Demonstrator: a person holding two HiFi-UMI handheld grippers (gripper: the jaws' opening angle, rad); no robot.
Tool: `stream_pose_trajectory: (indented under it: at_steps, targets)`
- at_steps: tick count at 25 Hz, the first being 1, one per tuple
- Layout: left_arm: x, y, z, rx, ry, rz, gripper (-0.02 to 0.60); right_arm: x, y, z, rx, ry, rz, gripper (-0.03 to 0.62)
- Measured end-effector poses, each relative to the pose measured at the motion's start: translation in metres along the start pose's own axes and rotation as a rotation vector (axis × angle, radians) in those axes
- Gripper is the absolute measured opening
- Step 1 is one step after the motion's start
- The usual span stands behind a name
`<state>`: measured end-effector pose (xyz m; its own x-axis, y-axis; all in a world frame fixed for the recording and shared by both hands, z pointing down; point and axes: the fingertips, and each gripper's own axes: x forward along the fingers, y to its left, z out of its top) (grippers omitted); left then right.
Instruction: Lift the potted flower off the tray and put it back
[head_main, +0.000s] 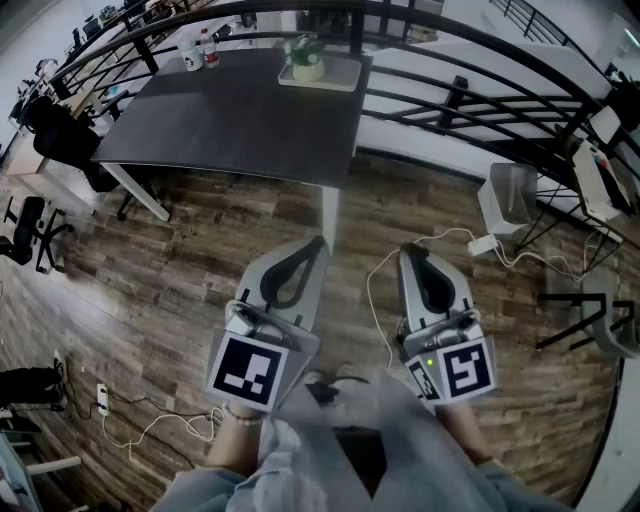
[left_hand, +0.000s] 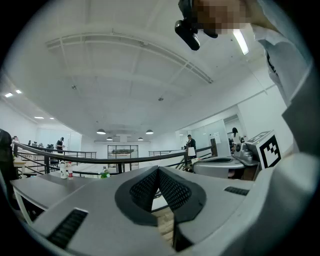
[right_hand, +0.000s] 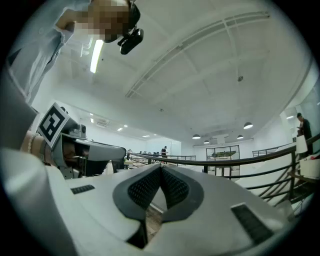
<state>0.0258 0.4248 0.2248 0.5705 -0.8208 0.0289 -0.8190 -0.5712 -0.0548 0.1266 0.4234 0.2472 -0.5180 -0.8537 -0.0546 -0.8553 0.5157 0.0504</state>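
The potted flower (head_main: 306, 62), green in a pale pot, stands on a light tray (head_main: 340, 78) at the far right corner of the dark table (head_main: 240, 120). In the left gripper view the potted flower (left_hand: 104, 173) is a small green shape far off. Both grippers are held close to my body, well short of the table, over the wooden floor. My left gripper (head_main: 316, 243) is shut with nothing in it, its tips meeting (left_hand: 158, 169). My right gripper (head_main: 408, 252) is shut and empty too, jaws pressed together (right_hand: 161, 167).
Two bottles (head_main: 198, 50) stand at the table's far left. A black railing (head_main: 470, 90) runs behind and to the right of the table. A grey bin (head_main: 510, 195) and white cables (head_main: 480, 245) lie on the floor at right. Office chairs (head_main: 55, 130) stand at left.
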Motion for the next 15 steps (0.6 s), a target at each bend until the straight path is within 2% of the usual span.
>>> stream_pose_trajectory:
  at_steps: [15]
  targets:
    - [-0.0047,0.0039,-0.0011,-0.001,0.008,0.036,-0.002,-0.0026,-0.0021,-0.0039,-0.007,0.008,0.014,0.003]
